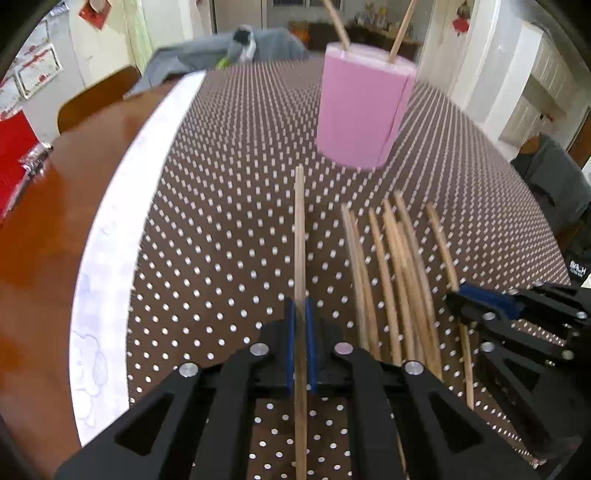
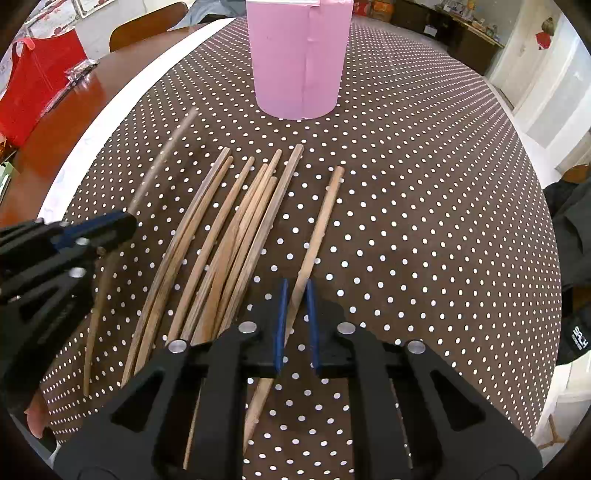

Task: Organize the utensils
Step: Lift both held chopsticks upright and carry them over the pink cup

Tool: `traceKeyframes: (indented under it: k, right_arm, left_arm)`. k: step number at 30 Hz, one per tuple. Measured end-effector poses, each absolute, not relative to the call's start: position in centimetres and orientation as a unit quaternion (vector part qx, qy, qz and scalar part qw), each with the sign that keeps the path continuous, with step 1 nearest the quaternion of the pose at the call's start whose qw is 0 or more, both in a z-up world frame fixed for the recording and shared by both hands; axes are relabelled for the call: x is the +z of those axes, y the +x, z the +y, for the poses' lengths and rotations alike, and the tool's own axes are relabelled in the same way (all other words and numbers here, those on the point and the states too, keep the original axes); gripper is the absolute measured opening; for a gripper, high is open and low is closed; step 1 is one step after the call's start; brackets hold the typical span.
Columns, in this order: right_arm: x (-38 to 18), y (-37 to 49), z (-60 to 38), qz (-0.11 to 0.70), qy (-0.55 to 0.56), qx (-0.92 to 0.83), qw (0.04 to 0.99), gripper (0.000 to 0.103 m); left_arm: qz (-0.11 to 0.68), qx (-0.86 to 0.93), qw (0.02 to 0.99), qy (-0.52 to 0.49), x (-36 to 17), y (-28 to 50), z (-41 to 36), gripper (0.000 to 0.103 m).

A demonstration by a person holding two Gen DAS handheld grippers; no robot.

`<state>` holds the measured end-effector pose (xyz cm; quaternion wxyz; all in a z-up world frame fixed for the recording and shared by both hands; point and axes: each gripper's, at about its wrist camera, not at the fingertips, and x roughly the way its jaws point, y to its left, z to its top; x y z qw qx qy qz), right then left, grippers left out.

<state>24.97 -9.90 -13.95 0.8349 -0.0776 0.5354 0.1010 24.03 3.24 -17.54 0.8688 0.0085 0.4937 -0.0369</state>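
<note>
A pink cylindrical holder stands on the dotted brown tablecloth with two chopsticks standing in it; it also shows in the right wrist view. My left gripper is shut on a single chopstick that points toward the holder, held above the cloth. Several chopsticks lie side by side on the cloth. My right gripper straddles the rightmost chopstick lying apart from the pile, its jaws narrow but with a small gap around the stick.
The tablecloth has a white border on the left, beyond it bare wooden table. A red bag sits at far left. A dark garment hangs at the right edge.
</note>
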Motion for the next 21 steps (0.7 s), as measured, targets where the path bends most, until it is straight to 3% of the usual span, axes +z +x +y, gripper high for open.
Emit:
traceKeyframes:
  k: [12, 21]
  right_arm:
    - [-12.9, 23.6, -15.2, 0.493, 0.011, 0.135, 0.859, 0.006]
    - [-6.3, 20.1, -20.5, 0.352, 0.096, 0.179, 0.914, 0.006]
  left_arm:
    - [0.347, -0.048, 0.937, 0.005, -10.9, 19.2, 1.3, 0.006]
    - [0.224, -0.082, 0.971, -0.003, -6.6, 17.2, -1.0, 0.006]
